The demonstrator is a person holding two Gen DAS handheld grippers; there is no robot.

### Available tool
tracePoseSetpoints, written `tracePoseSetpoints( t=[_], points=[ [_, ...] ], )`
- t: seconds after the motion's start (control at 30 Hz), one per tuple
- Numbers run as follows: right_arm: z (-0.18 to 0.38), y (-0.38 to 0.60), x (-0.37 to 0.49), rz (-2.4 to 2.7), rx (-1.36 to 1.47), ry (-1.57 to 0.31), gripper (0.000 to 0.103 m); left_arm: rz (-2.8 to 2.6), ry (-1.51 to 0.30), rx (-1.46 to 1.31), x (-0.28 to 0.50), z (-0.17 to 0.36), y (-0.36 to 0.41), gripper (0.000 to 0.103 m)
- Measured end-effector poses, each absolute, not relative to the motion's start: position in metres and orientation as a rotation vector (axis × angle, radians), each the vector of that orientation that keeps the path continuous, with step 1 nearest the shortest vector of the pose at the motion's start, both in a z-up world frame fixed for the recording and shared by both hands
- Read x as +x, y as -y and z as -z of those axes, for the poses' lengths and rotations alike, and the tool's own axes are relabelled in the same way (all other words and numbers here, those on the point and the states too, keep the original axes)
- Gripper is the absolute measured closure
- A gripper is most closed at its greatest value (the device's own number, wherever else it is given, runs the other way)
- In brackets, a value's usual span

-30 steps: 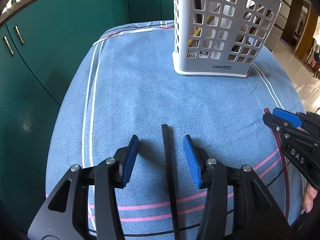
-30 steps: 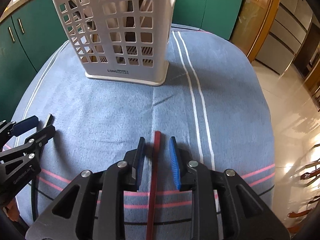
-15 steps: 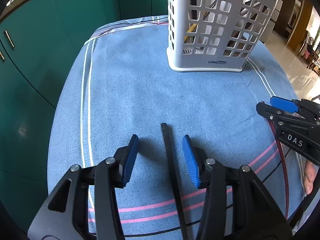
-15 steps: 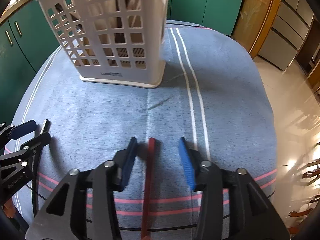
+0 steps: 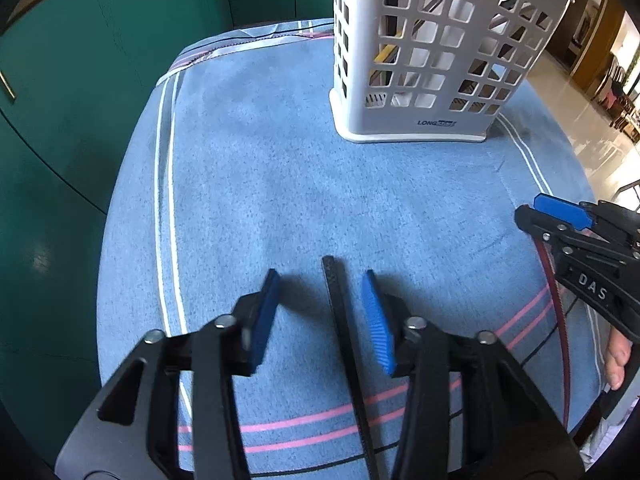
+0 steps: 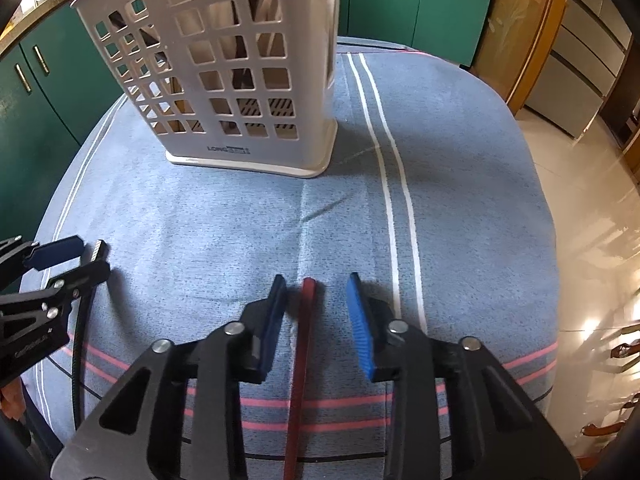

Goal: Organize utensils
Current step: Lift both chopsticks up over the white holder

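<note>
A black chopstick [image 5: 340,320] lies on the blue cloth between the blue pads of my left gripper [image 5: 322,300]. Its jaws are closing, and the stick sits nearer the right pad without being pressed. A dark red chopstick [image 6: 302,340] lies between the pads of my right gripper [image 6: 316,284], whose jaws are also closing with gaps on both sides. The white perforated utensil basket [image 5: 432,60] stands upright at the back with several utensils inside. The right gripper [image 5: 560,220] shows at the left wrist view's right edge, and the left gripper [image 6: 80,260] at the right wrist view's left edge.
A blue cloth [image 6: 240,220] with white and pink stripes covers the round table. Green cabinets [image 5: 80,100] stand close behind and to the left. Beyond the table's right edge there is shiny tiled floor [image 6: 592,220]. A person's finger [image 5: 614,364] shows behind the right gripper.
The right jaws spread apart from the red chopstick, then narrowed a little. The left jaws narrowed slightly around the black chopstick, and the left view shifted across the table. Both chopsticks still lie on the cloth.
</note>
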State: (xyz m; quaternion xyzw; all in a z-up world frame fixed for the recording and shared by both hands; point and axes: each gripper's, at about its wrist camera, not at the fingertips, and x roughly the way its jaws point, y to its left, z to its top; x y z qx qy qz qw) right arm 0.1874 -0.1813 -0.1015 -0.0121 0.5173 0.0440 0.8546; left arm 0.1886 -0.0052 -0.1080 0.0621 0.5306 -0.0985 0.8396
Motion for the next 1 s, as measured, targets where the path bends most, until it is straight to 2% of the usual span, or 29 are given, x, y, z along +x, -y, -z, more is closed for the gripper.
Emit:
tracePoseSetpoints(
  t=[0.03,0.07,0.1,0.33,0.7,1.0],
  points=[
    [0.101,0.181,0.187,-0.099,-0.025,-1.087,0.082,0.206,-1.119,0.132,0.189,0.108,0.005,0.077],
    [0.1,0.18,0.188,-0.109,-0.016,-1.088,0.095,0.218,-1.12,0.119,0.191,0.108,0.004,0.092],
    [0.1,0.179,0.187,-0.117,-0.007,-1.089,0.095,0.226,-1.121,0.106,0.19,0.108,0.004,0.094],
    [0.086,0.186,0.173,-0.152,0.062,-1.039,0.096,0.227,-1.032,0.048,0.179,0.086,0.0,0.097],
    [-0.04,0.2,0.104,-0.215,0.086,-0.724,0.096,0.253,-0.699,-0.001,0.131,-0.037,-0.003,0.097],
    [-0.106,0.216,0.077,-0.247,0.112,-0.528,0.096,0.286,-0.462,-0.097,0.101,-0.108,-0.012,0.097]
  ],
)
